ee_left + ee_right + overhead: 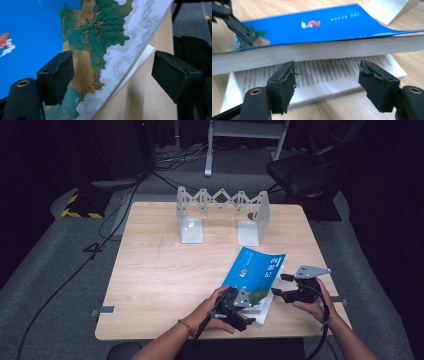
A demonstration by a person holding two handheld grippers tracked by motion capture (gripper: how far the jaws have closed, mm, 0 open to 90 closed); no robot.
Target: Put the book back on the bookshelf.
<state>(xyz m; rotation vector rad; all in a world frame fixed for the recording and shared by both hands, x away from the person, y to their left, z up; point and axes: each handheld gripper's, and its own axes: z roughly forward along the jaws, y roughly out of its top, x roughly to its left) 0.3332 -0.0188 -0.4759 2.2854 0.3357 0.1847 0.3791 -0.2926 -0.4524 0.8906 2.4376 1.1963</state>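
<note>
Book [255,272] glossy blue cover, thick grey page-block

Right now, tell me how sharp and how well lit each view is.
High view: the table is lit, the room around it nearly black, and the book is soft but readable as blue. Left gripper view: the cover is close and slightly blurred. Right gripper view: the book's cover print is smeared, while the page edges and claw pads look sharper.

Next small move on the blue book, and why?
Probably close the left gripper on the lifted near corner of the blue-covered paperback book: its open jaws already straddle that corner, while the right gripper, also open, faces the page edges.
</note>
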